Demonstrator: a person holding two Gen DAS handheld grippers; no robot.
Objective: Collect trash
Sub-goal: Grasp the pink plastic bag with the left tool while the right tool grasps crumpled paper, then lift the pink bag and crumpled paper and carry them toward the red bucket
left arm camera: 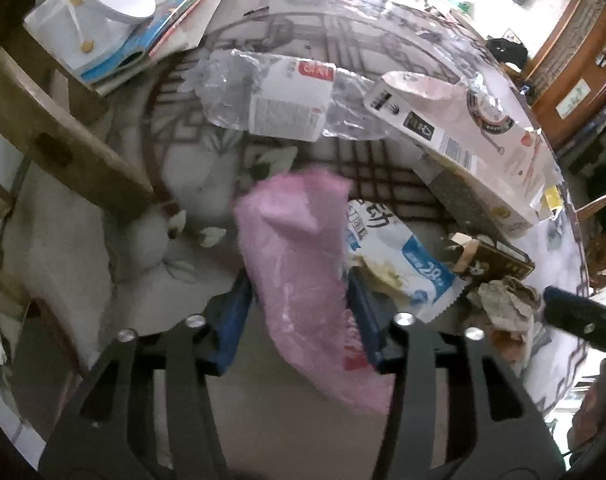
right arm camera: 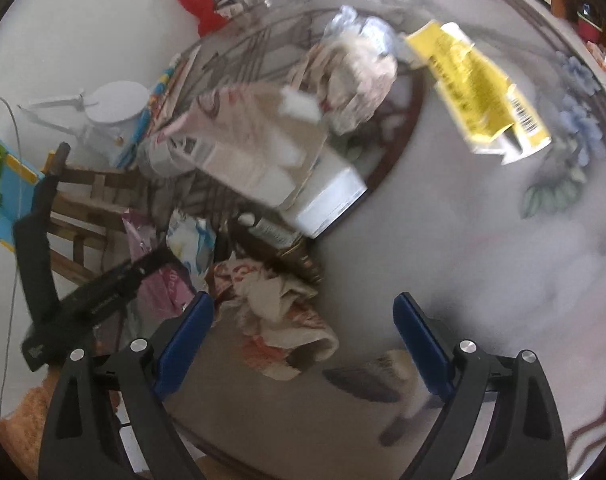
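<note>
A round glass-topped table (left arm camera: pixel 551 240) is strewn with rubbish, seen from two hand-held grippers pointing steeply down at it.

The left gripper (left arm camera: pixel 299 300) has a pink plastic wrapper (left arm camera: pixel 299 256) standing between its blue pads, which sit against the wrapper's sides and appear to pinch it, though blur makes the contact hard to confirm. Just beyond its right finger lies a white and blue snack packet (left arm camera: pixel 407 268). Farther right of that are a dark brown box (left arm camera: pixel 499 260) and a crumpled paper wad (left arm camera: pixel 503 296). Ahead of the fingers lie a flattened clear plastic bottle (left arm camera: pixel 279 96) and, to the right of it, a squashed pale carton (left arm camera: pixel 463 136).

The right gripper (right arm camera: pixel 303 344) has its jaws spread wide with nothing held. A crumpled paper wad (right arm camera: pixel 279 320) lies on the table between them, closer to the left pad (right arm camera: pixel 187 336). Well ahead and to the right lies a yellow packet (right arm camera: pixel 479 88). The left gripper's black body (right arm camera: pixel 103 292) shows beside the left finger.
</note>
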